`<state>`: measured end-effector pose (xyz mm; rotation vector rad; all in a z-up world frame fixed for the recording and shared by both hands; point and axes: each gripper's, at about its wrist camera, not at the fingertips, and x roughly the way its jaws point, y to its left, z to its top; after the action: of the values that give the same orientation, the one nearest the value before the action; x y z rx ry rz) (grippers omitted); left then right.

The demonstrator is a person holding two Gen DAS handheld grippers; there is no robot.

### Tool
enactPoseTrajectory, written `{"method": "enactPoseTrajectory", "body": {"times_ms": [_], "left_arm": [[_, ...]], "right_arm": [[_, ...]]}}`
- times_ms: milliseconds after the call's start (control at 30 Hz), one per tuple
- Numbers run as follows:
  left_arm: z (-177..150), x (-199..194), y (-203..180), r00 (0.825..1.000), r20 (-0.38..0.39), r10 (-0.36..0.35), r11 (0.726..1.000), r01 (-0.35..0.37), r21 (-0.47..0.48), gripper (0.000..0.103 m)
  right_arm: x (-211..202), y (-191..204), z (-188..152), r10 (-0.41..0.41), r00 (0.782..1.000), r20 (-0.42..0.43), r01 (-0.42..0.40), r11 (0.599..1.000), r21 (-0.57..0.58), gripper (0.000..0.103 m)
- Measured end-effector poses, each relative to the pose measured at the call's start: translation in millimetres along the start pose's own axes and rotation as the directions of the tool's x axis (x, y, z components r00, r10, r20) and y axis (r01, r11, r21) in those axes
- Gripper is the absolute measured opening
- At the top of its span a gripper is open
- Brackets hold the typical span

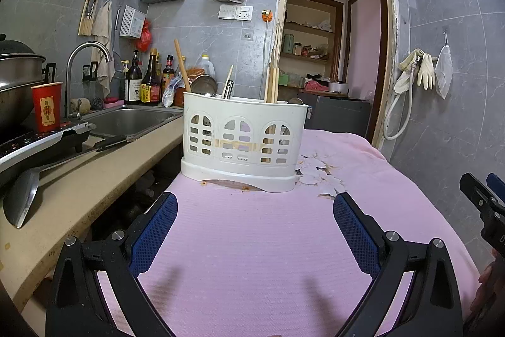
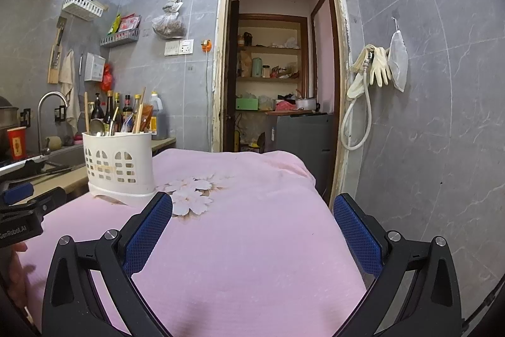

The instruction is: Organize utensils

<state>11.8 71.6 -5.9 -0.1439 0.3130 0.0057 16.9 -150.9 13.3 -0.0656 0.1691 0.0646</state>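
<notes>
A white slotted utensil holder [image 1: 243,138] stands at the far left of the pink cloth [image 1: 252,242]. It holds a ladle [image 1: 204,84], wooden chopsticks [image 1: 273,81], a wooden stick and a few other handles. My left gripper [image 1: 255,210] is open and empty, facing the holder from a short way back. In the right wrist view the holder [image 2: 118,169] is at the left. My right gripper [image 2: 252,210] is open and empty over the cloth [image 2: 252,242], to the right of the holder.
A counter [image 1: 79,179] runs along the left with a sink [image 1: 126,119], tap, sauce bottles, a red cup [image 1: 47,106], a pot and a metal spatula [image 1: 25,198]. A doorway [image 2: 277,52] opens behind the table. Gloves and a hose [image 2: 372,71] hang on the right wall.
</notes>
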Motion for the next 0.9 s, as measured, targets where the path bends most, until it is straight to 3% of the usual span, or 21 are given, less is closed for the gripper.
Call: {"method": "enactPoseTrajectory", "body": {"times_ms": [900], "left_arm": [[-0.2,-0.3,0.1,1.000,0.001,-0.001,1.000,0.001,0.001,0.097]], "right_arm": [[-1.1,-1.5,1.9,-0.003,1.000,0.006,0.003,1.000,0.001,0.103]]}}
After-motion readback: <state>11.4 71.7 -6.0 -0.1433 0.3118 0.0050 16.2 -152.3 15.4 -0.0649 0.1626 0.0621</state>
